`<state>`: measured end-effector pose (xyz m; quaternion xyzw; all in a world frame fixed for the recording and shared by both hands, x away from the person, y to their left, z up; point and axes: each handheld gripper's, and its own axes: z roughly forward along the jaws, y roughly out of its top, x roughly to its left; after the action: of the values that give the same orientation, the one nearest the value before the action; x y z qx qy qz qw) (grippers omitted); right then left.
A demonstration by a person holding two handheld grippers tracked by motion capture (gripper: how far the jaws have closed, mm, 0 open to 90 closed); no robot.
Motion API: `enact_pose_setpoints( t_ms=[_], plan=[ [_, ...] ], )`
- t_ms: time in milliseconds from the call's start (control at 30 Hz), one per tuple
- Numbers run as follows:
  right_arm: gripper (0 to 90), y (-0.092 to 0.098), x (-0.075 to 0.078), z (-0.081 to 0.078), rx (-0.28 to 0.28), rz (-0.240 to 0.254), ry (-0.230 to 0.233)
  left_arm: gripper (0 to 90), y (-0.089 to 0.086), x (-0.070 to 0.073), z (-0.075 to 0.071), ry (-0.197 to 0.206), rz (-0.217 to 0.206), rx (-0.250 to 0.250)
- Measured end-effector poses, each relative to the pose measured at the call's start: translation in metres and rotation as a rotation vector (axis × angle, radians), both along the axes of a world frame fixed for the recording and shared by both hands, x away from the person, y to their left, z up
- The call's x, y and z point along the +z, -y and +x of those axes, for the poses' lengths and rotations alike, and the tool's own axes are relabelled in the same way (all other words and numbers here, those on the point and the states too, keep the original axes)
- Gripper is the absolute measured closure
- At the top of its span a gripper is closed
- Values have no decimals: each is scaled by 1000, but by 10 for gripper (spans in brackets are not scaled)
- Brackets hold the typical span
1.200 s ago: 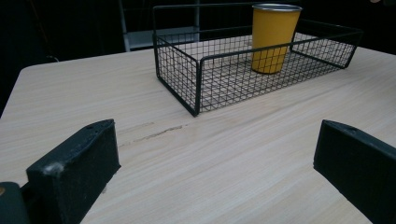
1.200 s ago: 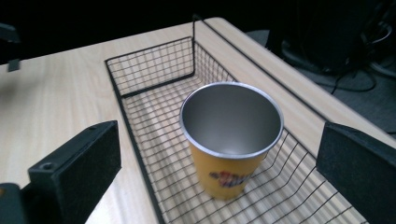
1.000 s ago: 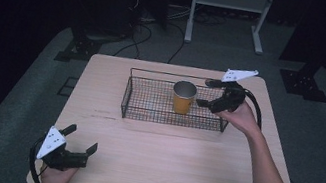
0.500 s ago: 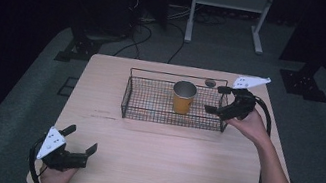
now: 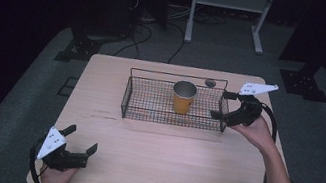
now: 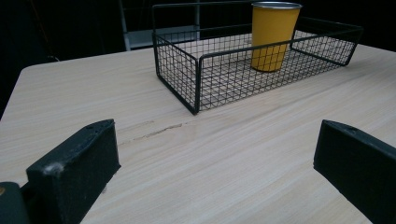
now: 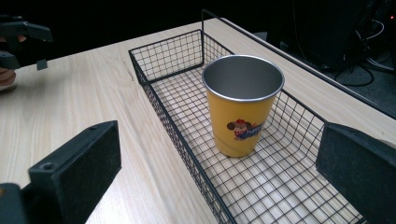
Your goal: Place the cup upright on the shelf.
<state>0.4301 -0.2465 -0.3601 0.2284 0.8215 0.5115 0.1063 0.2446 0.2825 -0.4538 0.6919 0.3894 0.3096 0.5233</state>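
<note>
A yellow metal cup (image 5: 183,97) with a cartoon print stands upright in a black wire basket (image 5: 171,119) at the far middle of the wooden table. My right gripper (image 5: 219,104) is at the basket's right end, open, its jaws pointing at the cup with a gap between them. In the right gripper view the cup (image 7: 243,112) stands apart from the wide-open right gripper (image 7: 219,172), inside the basket (image 7: 187,144). My left gripper (image 5: 82,138) rests open near the table's front left corner. The left gripper (image 6: 215,158) faces the basket (image 6: 196,79) and the cup (image 6: 274,37) far off.
A small dark round spot (image 5: 210,83) lies on the table (image 5: 162,172) just behind the basket. The left hand's gripper (image 7: 23,35) is at the far edge in the right gripper view. A white metal stand (image 5: 227,1) and cables are on the floor beyond.
My right gripper has drawn back to the right, from beside the cup to the basket's right end. The cup and the left gripper have stayed put.
</note>
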Motion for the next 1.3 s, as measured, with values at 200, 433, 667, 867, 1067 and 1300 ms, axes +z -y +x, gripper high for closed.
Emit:
enact_pose_setpoints(
  t_ms=[200,433,667,867,1067,1300],
  plan=[
    [0,4,-4,-3,-1,-4,-11,0,1,0,0,-1,1,-3],
    [1,8,-7,-9,-10,0,-10,0,0,0,0,-4,0,2],
    [1,15,-13,-15,-21,3,-18,0,1,-1,0,-5,5,3],
    [1,18,-20,-20,-26,8,-24,0,2,-1,0,-5,11,1],
    [1,20,-25,-25,-26,3,-32,0,2,-1,0,-4,14,0],
    [1,25,-31,-32,-31,3,-34,0,3,-1,0,-4,17,1]
  ],
)
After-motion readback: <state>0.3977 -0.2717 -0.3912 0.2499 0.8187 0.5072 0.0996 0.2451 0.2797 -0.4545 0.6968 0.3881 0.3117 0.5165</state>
